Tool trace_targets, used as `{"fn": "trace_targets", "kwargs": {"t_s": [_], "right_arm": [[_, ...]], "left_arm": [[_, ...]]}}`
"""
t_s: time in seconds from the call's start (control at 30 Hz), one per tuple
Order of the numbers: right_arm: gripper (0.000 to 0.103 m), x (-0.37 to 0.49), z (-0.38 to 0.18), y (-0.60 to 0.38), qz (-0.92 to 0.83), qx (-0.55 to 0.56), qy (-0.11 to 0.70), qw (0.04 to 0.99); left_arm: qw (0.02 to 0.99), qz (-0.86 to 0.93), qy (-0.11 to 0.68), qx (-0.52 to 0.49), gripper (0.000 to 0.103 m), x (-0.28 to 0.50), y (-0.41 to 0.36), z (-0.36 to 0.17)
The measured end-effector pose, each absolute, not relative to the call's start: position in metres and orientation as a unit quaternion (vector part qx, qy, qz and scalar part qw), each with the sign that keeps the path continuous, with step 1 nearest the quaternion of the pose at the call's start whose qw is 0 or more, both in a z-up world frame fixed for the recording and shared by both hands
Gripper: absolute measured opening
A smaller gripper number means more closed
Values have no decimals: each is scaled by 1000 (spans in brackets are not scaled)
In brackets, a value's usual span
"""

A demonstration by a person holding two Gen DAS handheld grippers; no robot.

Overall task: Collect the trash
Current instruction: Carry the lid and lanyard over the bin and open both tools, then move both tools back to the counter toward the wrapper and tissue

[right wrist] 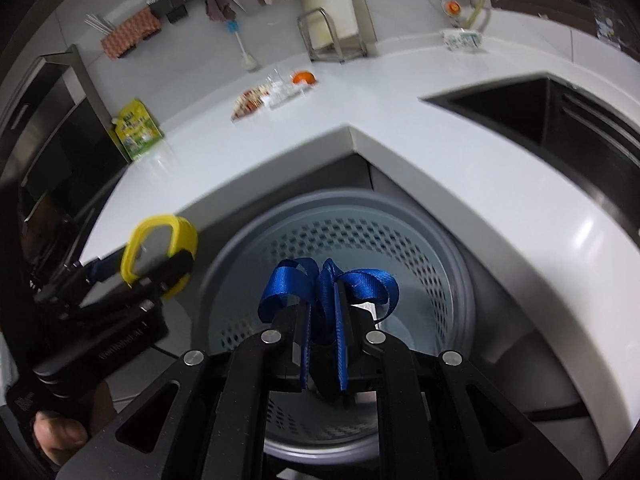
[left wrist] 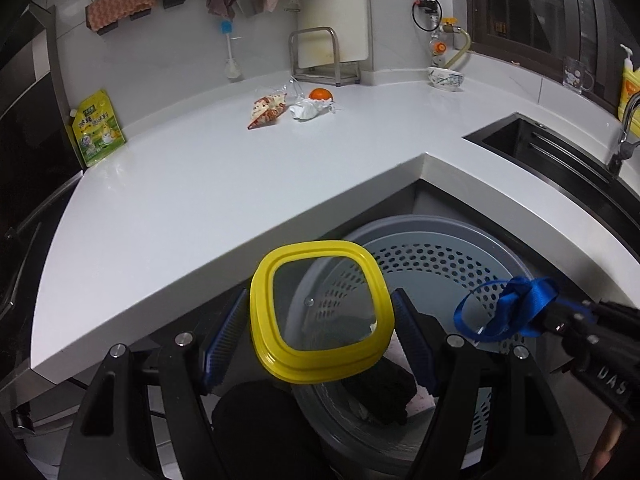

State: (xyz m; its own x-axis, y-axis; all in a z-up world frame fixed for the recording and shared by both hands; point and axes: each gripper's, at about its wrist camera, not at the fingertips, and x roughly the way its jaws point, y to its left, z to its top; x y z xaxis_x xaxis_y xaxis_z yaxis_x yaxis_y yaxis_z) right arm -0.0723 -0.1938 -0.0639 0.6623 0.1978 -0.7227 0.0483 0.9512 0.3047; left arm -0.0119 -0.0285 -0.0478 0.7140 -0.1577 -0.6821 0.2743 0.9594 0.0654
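My left gripper (left wrist: 320, 300) is closed on a clear lid with a yellow rim (left wrist: 320, 374), its blue pads pressed on the lid's two sides. The lid hangs over the near edge of a grey perforated trash bin (left wrist: 440, 236) standing below the counter corner. In the right wrist view my right gripper (right wrist: 324, 304) is shut on a bunched blue ribbon (right wrist: 372, 284), held above the bin's (right wrist: 360, 200) mouth. The ribbon (left wrist: 516, 308) also shows at the right of the left wrist view. Something dark and a scrap of paper lie inside the bin.
On the white L-shaped counter (left wrist: 200, 200) lie a snack wrapper (left wrist: 269, 112), a crumpled tissue (left wrist: 308, 110), clear plastic and an orange (left wrist: 321, 94). A green pouch (left wrist: 98, 128) leans at the left. A black sink (left wrist: 552, 148) is set in at the right, a bowl (left wrist: 446, 78) behind it.
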Motion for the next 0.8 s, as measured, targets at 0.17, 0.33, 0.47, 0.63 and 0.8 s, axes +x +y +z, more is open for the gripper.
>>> {"fn": "trace_targets", "kwargs": {"t_s": [0.17,0.33,0.47,0.63,0.8], "right_arm": [[10,-76,-84,-197,26,152,432,889],[10,-75,-99,-200,15,149,447,882],[20,-74,-102,-200,15,149,450,880],[52,-76,-94,-200,10,144,436,889],[57,-77,-92,-203,0,142,438,888]], "left_arm": [[910,-129,385,84,70,-12,-36,-64],[902,-133,402,84,71,-9,-39,-74],[898,-134,411,82,72,-9,-39,-78],[900,-122,410,77,81,-7,-35,-79],[899,-117,415,78,82,-6,-33,-80]]}}
